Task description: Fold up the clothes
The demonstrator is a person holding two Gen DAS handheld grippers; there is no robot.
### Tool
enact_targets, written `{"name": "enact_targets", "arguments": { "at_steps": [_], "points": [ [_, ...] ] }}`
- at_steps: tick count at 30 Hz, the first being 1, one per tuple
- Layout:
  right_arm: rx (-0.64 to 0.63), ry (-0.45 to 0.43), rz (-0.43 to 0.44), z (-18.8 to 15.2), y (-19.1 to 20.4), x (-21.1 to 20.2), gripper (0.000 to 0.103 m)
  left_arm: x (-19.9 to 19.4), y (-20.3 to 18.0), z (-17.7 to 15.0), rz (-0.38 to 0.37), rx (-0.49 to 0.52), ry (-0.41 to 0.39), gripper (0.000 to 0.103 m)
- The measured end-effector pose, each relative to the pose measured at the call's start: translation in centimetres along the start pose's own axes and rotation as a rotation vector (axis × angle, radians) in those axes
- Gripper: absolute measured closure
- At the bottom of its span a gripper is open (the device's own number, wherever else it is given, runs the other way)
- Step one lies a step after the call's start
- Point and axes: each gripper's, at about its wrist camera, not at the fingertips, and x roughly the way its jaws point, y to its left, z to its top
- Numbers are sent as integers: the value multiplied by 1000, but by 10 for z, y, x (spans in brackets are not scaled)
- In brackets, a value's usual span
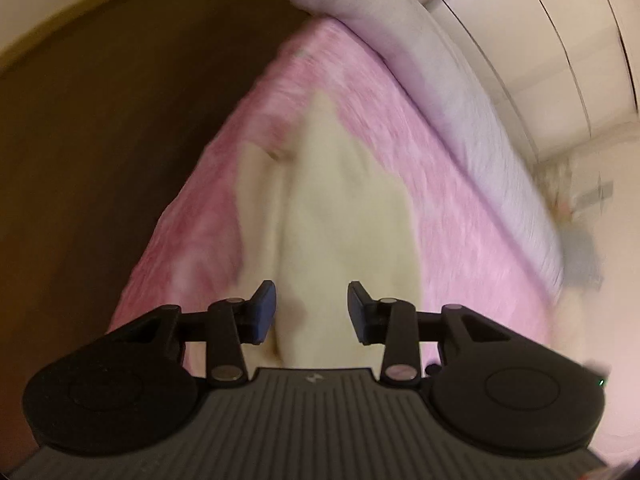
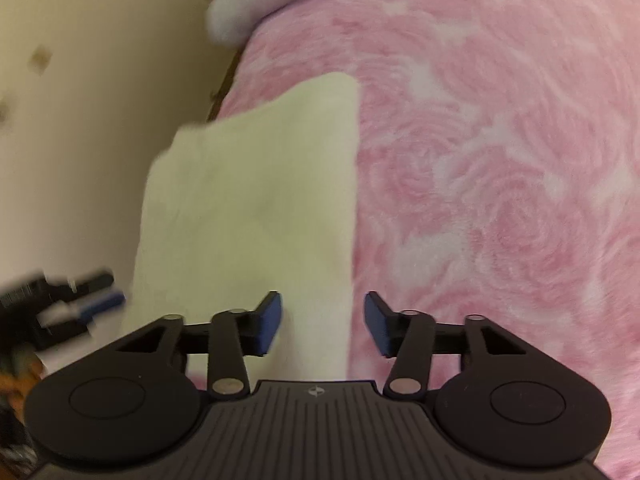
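Both claws spread, empty | we see cream garment (image 2: 256, 208) on pink blanket (image 2: 500, 180), long axis running ahead | left gripper (image 1: 311, 312) centred over it | right gripper (image 2: 323, 322) straddles its right edge.

Motion blur softens both views. In the left wrist view, the near end of the cream garment (image 1: 344, 216) is hidden behind the tongs' body, and small objects at far right (image 1: 580, 208) are smeared beyond recognition. In the right wrist view, a black and blue object at near left (image 2: 68, 300) is streaked, cut by the frame edge, its identity unclear. The pink blanket (image 2: 500, 180) runs out of frame at right.
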Motion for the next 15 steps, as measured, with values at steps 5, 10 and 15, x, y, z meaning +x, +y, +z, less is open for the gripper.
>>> {"name": "enact_targets", "arguments": {
  "at_steps": [5, 10, 15],
  "points": [
    [-143, 62, -35, -16, 22, 19, 72, 12, -21, -16, 76, 133, 40, 85],
    [-215, 94, -59, -23, 32, 39, 71, 22, -14, -21, 142, 136, 43, 100],
    [-186, 117, -57, -18, 32, 24, 66, 6, -35, -30, 213, 151, 37, 93]
  ]
}}
